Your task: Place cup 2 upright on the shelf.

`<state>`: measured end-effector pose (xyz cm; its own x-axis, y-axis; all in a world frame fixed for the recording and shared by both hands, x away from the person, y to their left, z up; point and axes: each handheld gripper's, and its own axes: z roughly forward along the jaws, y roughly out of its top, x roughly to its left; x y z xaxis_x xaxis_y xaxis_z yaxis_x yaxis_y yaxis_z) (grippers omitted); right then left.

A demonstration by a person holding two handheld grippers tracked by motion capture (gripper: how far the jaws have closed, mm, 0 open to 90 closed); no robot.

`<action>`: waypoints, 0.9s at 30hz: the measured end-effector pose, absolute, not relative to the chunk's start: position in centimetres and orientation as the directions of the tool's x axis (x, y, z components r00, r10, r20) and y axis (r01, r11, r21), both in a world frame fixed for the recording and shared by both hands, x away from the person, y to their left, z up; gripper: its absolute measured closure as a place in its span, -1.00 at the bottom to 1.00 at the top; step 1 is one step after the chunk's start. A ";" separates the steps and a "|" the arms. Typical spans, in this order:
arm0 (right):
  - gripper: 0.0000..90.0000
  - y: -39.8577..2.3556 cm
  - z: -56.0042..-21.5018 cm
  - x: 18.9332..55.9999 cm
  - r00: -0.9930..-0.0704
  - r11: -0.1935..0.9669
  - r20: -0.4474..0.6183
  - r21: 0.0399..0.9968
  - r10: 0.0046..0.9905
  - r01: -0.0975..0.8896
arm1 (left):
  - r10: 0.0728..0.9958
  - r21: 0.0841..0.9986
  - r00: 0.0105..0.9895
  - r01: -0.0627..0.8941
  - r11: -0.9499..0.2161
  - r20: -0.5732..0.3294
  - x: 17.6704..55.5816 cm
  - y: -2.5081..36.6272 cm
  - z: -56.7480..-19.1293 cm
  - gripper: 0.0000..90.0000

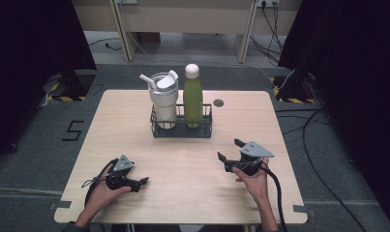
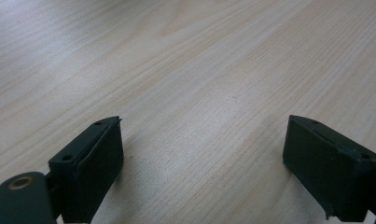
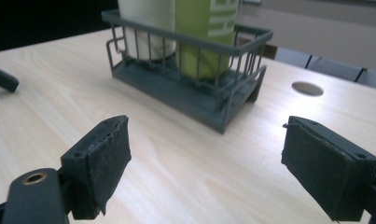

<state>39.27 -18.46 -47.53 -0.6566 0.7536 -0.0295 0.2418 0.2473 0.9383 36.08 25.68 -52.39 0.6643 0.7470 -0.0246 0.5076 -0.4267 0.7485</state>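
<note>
A dark wire basket (image 1: 181,130) stands at the back middle of the wooden table (image 1: 134,125). It holds a cream tumbler (image 1: 163,99) with a lid and straw on the left and a green bottle (image 1: 192,96) with a pale cap on the right. My right gripper (image 1: 230,149) hovers in front of the basket's right end, open and holding nothing. In the right gripper view the basket (image 3: 195,93), tumbler (image 3: 146,11) and bottle (image 3: 204,28) sit just beyond my open right gripper (image 3: 204,158). My left gripper (image 1: 140,183) rests near the front left, open over bare wood (image 2: 204,70).
A round cable hole (image 1: 218,102) lies in the table right of the basket, and is also in the right gripper view as a hole (image 3: 307,88). Cables run over the floor at right. Dark curtains flank both sides.
</note>
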 end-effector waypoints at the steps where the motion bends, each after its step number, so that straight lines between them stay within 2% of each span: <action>1: -0.66 -18.5 -47.7 39.2 -0.657 0.252 -0.028 0.935 0.753 0.249 | 0.747 0.748 0.664 0.508 -0.427 -0.024 36.1 25.7 -52.4 -0.74; 27: -0.64 -20.2 -49.8 36.4 -0.649 0.298 -0.012 0.894 0.761 0.334 | 0.747 0.748 0.664 0.508 -0.427 -0.024 36.1 25.7 -52.4 -0.74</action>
<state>36.36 -20.23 -49.84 -0.6485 0.7611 -0.0118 0.3340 0.2984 0.8941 36.08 25.68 -52.39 0.6638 0.7475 -0.0239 0.5076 -0.4268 0.7485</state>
